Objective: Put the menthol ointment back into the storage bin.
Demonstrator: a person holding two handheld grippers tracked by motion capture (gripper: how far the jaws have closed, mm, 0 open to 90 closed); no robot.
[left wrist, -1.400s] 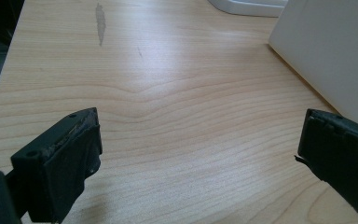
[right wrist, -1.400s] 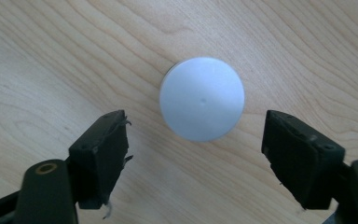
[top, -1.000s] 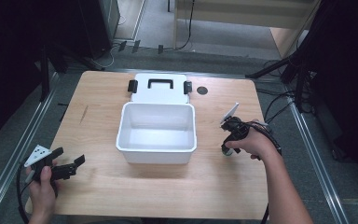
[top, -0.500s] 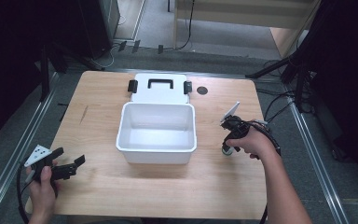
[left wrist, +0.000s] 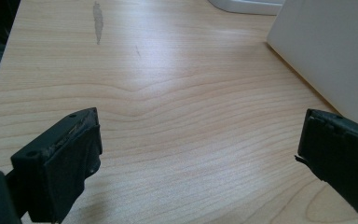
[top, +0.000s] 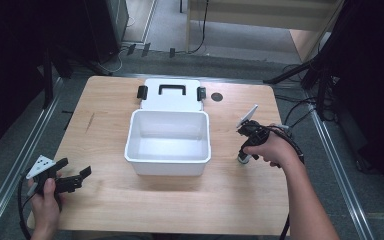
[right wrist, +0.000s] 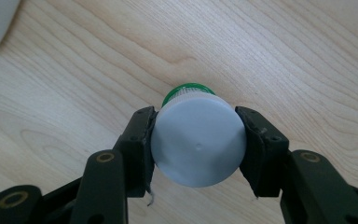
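The pale wooden surface [top: 180,200] sat in a dim room, cables trailing across the floor beyond it, and in the middle stood the open white box [top: 168,142] with its lid [top: 171,94] lying flat behind it, black handle up.

Over at the right, we saw the change that mattered: the right hand-held gripper [top: 244,159] had just been closing, and its jaws had come in from a wider stance a second ago to a firm clench on the small bottle [right wrist: 198,140]. From the right gripper view we looked straight down on the grey-white cap, a green collar peeking out beneath it, both pads pressed flat against the cap's sides. The bottle [top: 243,160] stood upright on the surface, to the right of the box and apart from it, not yet lifted as far as we could tell.

The left hand-held gripper [top: 72,181] hung near the front left corner, jaws spread wide over bare wood, nothing between them, the box's white wall off to one side in its own view.

So we judged the grasp made. Next would come the lift, and probably a carry over the box's rim; a grip on the cap alone could let the bottle swing or slip.
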